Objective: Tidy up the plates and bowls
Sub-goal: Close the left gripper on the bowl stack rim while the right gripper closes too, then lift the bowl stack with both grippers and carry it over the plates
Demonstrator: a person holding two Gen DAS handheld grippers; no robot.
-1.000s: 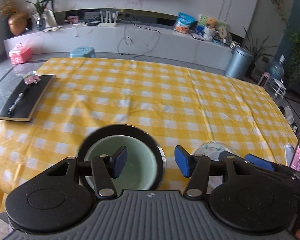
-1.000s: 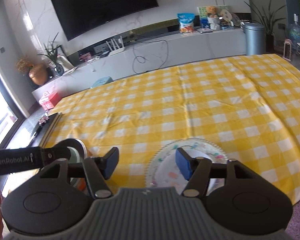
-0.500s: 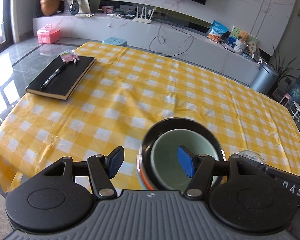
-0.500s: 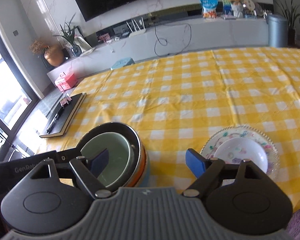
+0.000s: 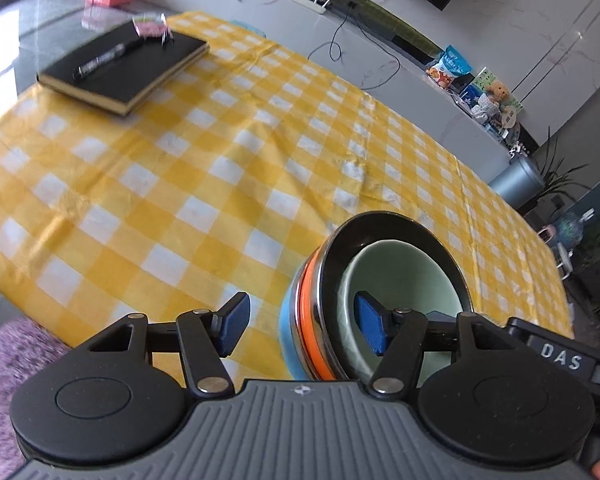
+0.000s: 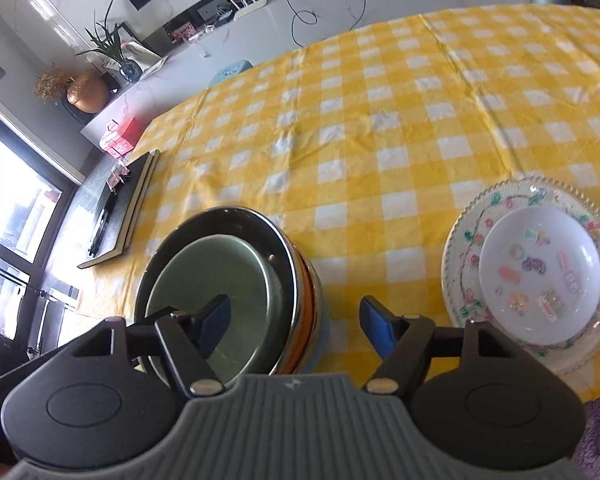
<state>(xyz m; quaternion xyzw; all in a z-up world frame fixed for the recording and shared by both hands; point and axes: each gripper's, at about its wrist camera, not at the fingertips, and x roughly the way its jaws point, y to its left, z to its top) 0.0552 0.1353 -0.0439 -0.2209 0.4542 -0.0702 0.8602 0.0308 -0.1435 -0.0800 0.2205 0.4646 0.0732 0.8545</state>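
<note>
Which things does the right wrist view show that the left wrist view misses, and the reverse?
Only the right wrist view: the patterned plate with the white bowl resting in it, and the right gripper, closing, its jaws astride the stack's right rim without pressing.

Only the left wrist view: the left gripper, closing, astride the stack's left rim without pressing, and the snack bag.

Both: the nested bowl stack with the green bowl innermost, the black notebook, the checked tablecloth.

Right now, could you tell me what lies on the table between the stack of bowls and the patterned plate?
Nothing: in the right wrist view, only bare yellow checked tablecloth separates the stack of bowls from the patterned plate, apart from the right gripper's blue fingertip hovering above.
</note>
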